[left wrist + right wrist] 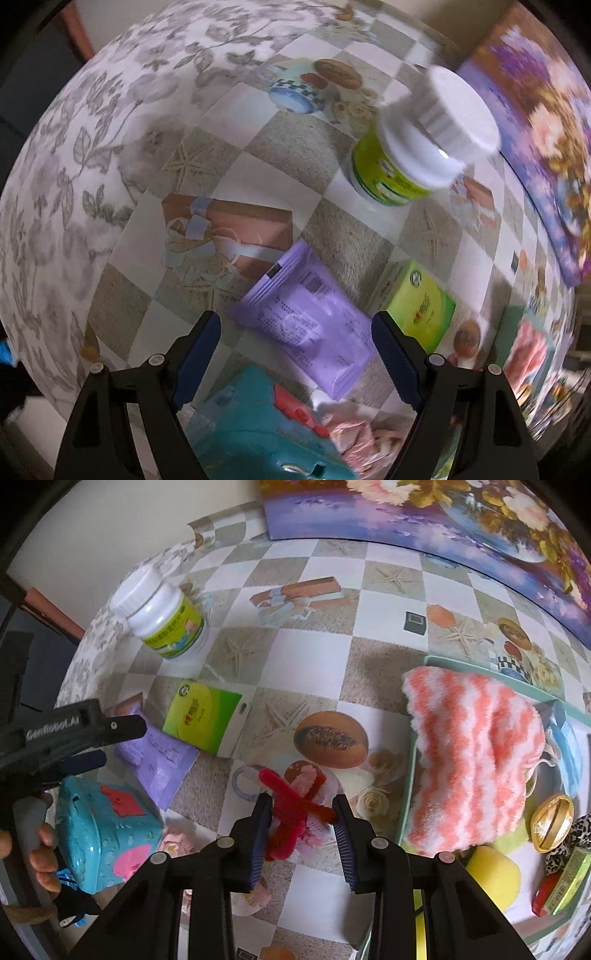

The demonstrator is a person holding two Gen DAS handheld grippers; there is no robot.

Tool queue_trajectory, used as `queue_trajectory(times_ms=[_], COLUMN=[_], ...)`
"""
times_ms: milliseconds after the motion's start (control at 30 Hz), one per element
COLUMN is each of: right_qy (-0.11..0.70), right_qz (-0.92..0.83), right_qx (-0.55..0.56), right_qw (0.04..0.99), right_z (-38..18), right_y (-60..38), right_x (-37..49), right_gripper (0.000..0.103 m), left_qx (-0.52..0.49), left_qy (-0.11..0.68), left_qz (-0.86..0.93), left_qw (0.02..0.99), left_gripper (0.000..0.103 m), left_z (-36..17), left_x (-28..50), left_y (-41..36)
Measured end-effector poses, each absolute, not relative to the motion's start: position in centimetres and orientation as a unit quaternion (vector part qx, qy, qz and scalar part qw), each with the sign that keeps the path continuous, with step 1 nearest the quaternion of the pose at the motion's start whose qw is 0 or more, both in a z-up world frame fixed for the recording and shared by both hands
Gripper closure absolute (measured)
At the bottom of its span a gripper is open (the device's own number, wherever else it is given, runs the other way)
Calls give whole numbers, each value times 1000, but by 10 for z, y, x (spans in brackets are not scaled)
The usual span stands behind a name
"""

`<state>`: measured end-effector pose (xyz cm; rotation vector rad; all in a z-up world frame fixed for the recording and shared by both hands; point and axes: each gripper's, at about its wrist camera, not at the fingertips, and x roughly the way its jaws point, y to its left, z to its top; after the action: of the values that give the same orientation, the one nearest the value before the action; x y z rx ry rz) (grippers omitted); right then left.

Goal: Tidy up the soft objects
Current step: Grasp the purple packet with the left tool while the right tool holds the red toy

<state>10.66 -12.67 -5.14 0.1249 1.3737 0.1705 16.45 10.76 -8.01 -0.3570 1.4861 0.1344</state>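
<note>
My right gripper (303, 819) is shut on a red and pink pipe-cleaner figure (291, 812), held between its pads above the table. A pink-and-white striped fuzzy cloth (472, 760) lies over the edge of a teal tray (406, 790) to the right. My left gripper (295, 332) is open and empty above a purple sachet (306, 321); it also shows in the right wrist view (88, 738) at the left. A teal toy case (103, 834) lies below it, also in the left wrist view (255, 424).
A white bottle with a green label (166, 616) stands at the back left. A green box (207, 716) lies near the sachet. The tray holds a yellow sponge (495, 878), a gold object (550, 823) and a leopard-print item (569, 842). A flower painting (443, 513) lines the back.
</note>
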Motion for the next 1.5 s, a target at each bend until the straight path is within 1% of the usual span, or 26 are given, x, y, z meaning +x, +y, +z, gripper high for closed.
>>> queue_trajectory(times_ms=[267,467,667,833,933,967,1067,1400,1500], right_qy=[630,628,627,627,626,626,625,616,611], right_qz=[79,82,80,77,77,77,78,67,62], right_qx=[71,76,81,87,89,90,92,95,95], right_qw=[769,770,771,770,770,771,771,779,783], right_z=[-41,-41,-40,-40,-39,-39,-38,-30,-25], right_y=[-133,-130,-133,-138,-138,-138,-138,-149,-154], right_x=[104,107,110,110,110,110,110,103,100], right_gripper=[68,68,67,68,67,67,67,67,67], left_qx=[-226,-248,-224,-176,-157,-151,-135,-164,-174], left_qy=[703,713,707,705,698,697,687,666,654], left_qz=[86,88,93,102,110,113,116,105,100], left_qw=[669,650,664,680,689,692,704,720,729], left_gripper=[19,19,19,19,22,24,36,44,44], left_z=[-98,-117,-119,-118,-118,-119,-115,-97,-85], left_x=[180,188,199,208,206,205,204,186,179], left_y=[128,139,129,108,99,95,83,90,90])
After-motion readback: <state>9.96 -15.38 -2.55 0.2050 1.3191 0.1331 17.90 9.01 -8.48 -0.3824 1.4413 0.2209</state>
